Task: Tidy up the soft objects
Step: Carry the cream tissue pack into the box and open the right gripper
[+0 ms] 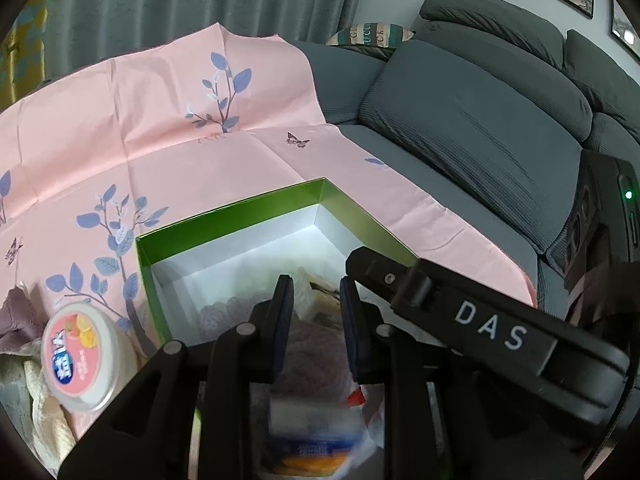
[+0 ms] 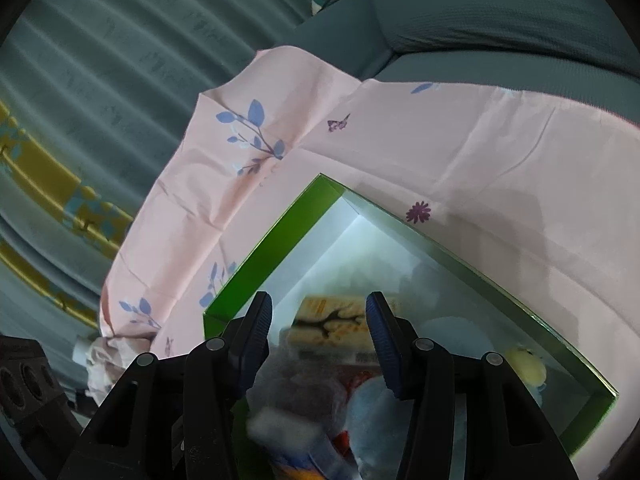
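Between the left gripper (image 1: 316, 304) fingers sits a blurred packet (image 1: 316, 432), blue and orange at its foot with a mauve fuzzy mass above it. The jaws stand parted around it, and the blur is too heavy to say whether the pads actually bear on it. It hangs over the near end of the green box (image 1: 236, 208), which rests on the pink cloth (image 1: 160, 128) spread across the grey sofa (image 1: 480, 128).

Over the same box, the right gripper (image 2: 320, 328) is spread wide and grips nothing, with soft items below it: a printed tissue pack (image 2: 340, 328), a pale blue plush (image 2: 372, 412) and a yellow toy (image 2: 526, 364) by the far wall.

Lowering the packet straight down into the white far corner looks best, since that floor is bare. The right gripper's body crosses close beside the left fingers, so room there is tight. Outside the left wall stands a round tub (image 1: 80, 356), with crumpled cloths (image 1: 24, 344) beside it.
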The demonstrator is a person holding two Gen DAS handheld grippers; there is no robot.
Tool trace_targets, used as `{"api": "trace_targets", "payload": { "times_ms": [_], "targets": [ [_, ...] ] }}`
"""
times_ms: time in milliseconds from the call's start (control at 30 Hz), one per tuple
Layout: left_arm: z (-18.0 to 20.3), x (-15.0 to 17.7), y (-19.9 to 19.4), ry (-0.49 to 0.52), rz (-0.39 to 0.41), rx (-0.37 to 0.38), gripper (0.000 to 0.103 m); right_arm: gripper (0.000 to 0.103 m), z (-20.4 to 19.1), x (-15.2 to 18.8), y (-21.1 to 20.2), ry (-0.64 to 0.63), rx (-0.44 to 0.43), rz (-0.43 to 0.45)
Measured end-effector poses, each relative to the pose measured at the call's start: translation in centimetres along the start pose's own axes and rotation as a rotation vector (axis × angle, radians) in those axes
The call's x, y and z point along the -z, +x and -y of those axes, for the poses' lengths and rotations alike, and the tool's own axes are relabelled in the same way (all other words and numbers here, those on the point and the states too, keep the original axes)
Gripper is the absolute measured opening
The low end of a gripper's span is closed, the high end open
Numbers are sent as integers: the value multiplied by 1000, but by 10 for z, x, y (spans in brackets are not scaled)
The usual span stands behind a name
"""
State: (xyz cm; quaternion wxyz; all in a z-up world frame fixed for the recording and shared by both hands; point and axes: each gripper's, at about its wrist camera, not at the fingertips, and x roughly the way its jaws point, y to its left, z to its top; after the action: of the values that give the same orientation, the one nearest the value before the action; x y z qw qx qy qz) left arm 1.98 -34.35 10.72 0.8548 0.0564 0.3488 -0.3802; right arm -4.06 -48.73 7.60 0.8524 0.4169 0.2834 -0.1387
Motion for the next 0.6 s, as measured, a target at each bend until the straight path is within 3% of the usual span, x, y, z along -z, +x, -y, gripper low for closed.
{"api": "trace_targets", "payload": {
  "times_ms": [300, 400, 467, 600],
  "targets": [
    [-5, 5, -40, -3, 49, -5, 31, 53, -15, 7, -15, -61, 11, 40],
    [-13, 9, -61, -26, 90, -3, 45, 52, -19, 10, -19, -68, 17, 45],
    [-20, 14, -76, -49, 124, -8, 61, 53, -22, 12, -22, -70, 15, 47],
    [-39, 28, -110, -117, 173, 31, 69, 63, -36, 21, -25, -126, 55, 52]
  ]
}}
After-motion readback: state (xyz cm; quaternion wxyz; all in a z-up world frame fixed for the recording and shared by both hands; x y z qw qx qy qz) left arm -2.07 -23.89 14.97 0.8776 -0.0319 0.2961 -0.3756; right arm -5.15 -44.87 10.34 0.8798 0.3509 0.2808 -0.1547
